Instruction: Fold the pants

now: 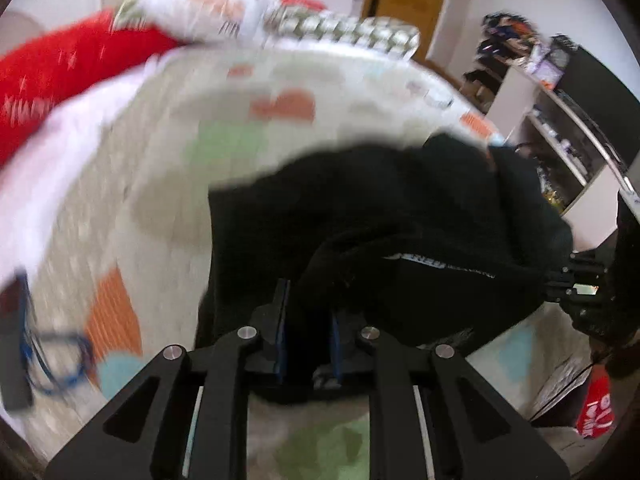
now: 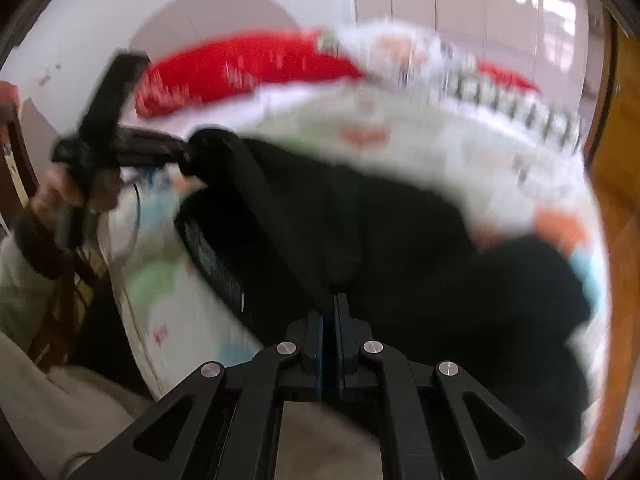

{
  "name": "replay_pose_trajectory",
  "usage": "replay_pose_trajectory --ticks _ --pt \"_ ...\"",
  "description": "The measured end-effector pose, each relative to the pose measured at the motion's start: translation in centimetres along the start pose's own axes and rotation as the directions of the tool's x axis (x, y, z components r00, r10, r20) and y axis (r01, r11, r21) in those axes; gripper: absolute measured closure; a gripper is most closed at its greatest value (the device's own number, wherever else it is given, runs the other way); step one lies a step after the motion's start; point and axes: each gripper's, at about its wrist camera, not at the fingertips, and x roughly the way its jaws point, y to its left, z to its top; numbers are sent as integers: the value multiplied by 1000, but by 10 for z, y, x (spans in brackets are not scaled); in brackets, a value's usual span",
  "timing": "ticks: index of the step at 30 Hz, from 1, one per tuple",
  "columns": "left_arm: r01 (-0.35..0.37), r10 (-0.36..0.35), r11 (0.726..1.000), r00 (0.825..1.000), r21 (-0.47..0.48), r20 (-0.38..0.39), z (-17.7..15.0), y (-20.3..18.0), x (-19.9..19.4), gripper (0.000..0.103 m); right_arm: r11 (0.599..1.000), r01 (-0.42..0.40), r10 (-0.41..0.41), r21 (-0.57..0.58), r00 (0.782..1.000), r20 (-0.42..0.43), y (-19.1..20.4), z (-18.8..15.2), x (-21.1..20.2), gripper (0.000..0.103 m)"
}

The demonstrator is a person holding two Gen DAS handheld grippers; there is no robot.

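Directly before our left gripper (image 1: 308, 304) lie the pants (image 1: 400, 216), spread on the bed cover (image 1: 168, 168), and a fold of them sits between its fingers. Behind the pants, at the far end of the bed, lies a pillow (image 1: 208, 4). To the right of our tool stands a shelf (image 1: 560, 136), with our right gripper (image 2: 330, 312) nearer.

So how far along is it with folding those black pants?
Early to midway, it seems. Done: both grippers have hold of the pants, the left gripper and the right gripper each pinching black cloth. In hand: the pants are bunched and partly lifted over the patterned bedspread; the blur suggests they are being carried. Left: no neat flat fold shows yet.
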Motion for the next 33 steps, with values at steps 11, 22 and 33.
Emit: replay_pose_trajectory --ticks 11,22,33 --pt "-97 96 994 995 -44 -10 -19 21 -21 62 995 -44 46 88 999 -24 4 -17 15 94" --pt "9 10 993 986 -114 167 0 10 -62 31 892 108 -196 439 967 161 -108 -25 -69 34" --pt "-11 14 999 999 -51 40 21 -33 23 31 735 160 -266 658 962 63 -205 -13 -9 80"
